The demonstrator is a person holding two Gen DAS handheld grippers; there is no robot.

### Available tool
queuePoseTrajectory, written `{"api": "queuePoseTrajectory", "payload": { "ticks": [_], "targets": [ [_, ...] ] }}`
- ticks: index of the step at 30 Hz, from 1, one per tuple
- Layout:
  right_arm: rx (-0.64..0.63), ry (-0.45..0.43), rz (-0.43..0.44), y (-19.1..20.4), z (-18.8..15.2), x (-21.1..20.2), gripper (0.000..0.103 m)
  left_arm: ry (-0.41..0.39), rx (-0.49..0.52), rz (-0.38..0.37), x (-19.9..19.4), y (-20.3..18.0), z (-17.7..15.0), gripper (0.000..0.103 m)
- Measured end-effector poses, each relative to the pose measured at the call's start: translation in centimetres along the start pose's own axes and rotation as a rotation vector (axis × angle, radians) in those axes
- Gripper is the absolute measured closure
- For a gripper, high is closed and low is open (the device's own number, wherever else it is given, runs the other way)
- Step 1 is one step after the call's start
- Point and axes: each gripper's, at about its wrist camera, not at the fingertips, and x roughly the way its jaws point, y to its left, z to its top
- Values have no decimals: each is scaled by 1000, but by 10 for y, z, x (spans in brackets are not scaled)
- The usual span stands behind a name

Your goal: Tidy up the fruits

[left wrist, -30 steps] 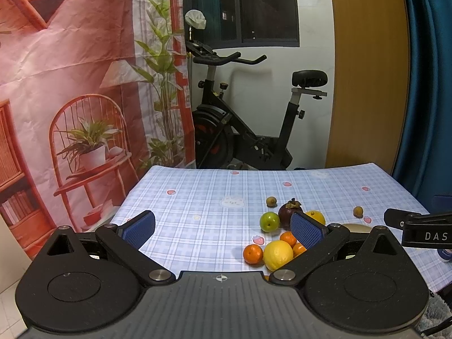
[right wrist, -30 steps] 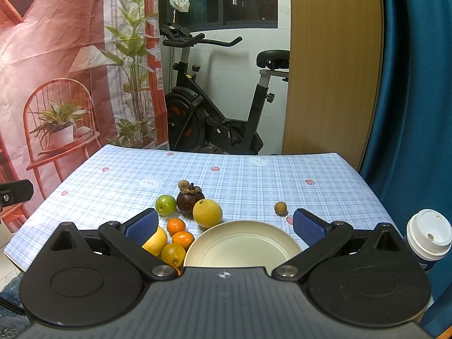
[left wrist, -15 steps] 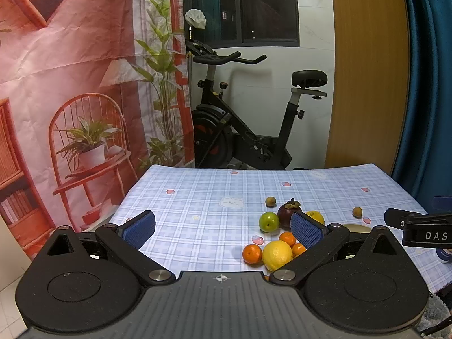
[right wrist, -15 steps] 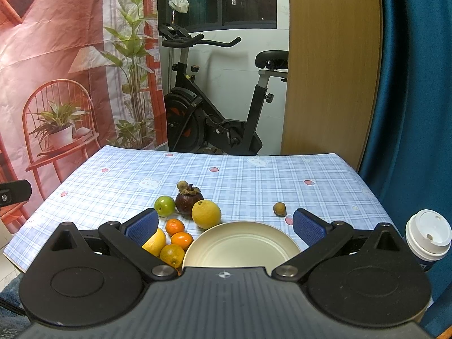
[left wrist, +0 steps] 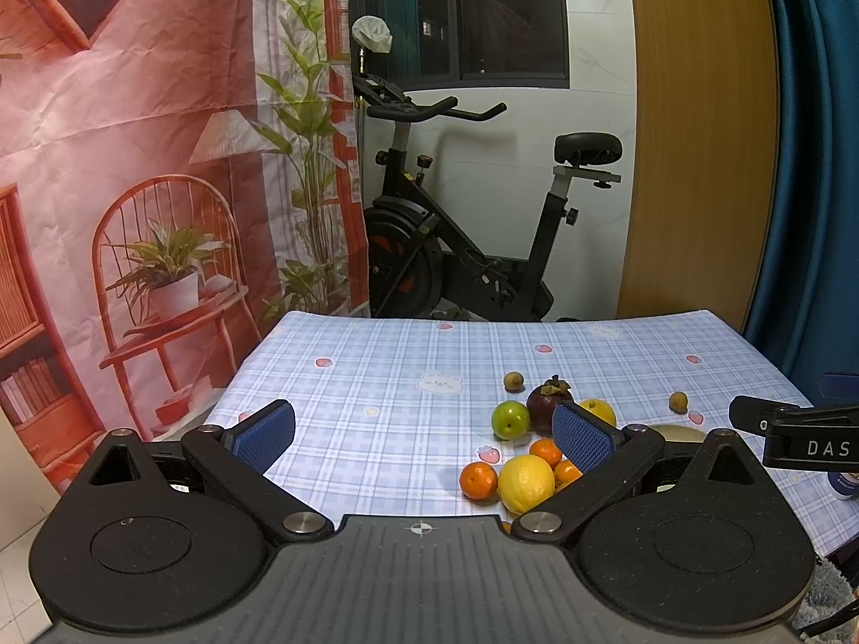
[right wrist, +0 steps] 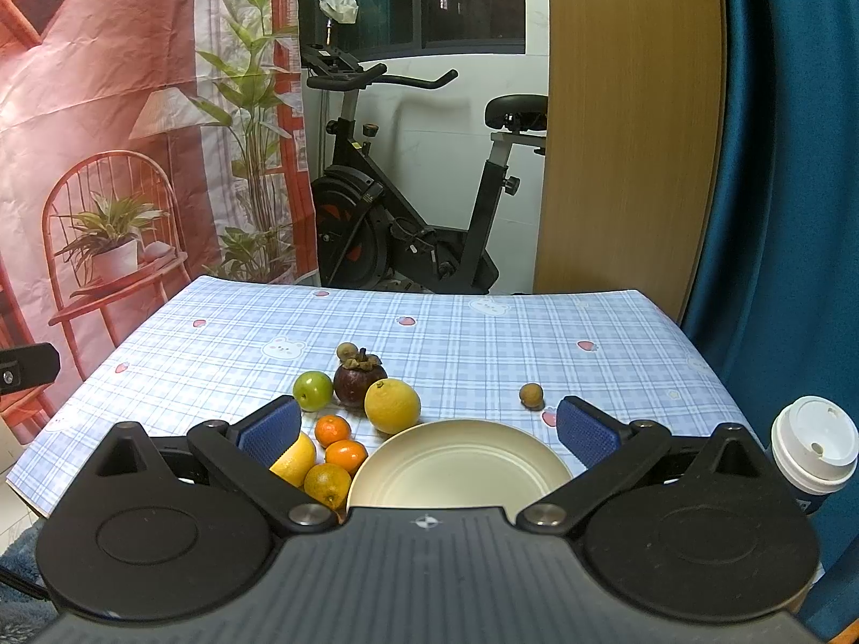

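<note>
Hovering spread and empty, the left gripper (left wrist: 424, 429) and right gripper (right wrist: 429, 424) face loose fruits (right wrist: 349, 418) on the desk (right wrist: 483, 338). An empty plate (right wrist: 461, 467) lies just ahead of the right gripper, fruits left of it. Nothing seems sorted yet; next likely calls for reaching down to a fruit.

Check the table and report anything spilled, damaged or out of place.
Nothing spilled or damaged. The fruits sit loose on the tablecloth, none on the plate; one small brown fruit lies apart. The lidded cup stands upright.

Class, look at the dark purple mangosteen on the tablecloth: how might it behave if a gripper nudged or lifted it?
The mangosteen looks round, so a nudge would probably roll it toward the green fruit close beside it. Its rind looks smooth, so pads might slip. The stiff-looking calyx on top may snag.
</note>
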Motion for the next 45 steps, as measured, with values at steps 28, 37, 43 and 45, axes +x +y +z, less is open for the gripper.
{"api": "queuePoseTrajectory", "payload": {
  "ticks": [28,37,43,45],
  "targets": [
    [11,-9,9,-6,0,3,0,5,-27,-23,11,8,7,0],
    [-31,-96,-22,-39,18,17,0,26,-35,-2,57,24,30,1],
    [-51,-79,-14,-58,26,43,0,34,-67,-67,88,28,32,10],
    [-53,-76,-29,-61,27,52,2,25,-105,-63,97,31,28,10]
  ]
}}
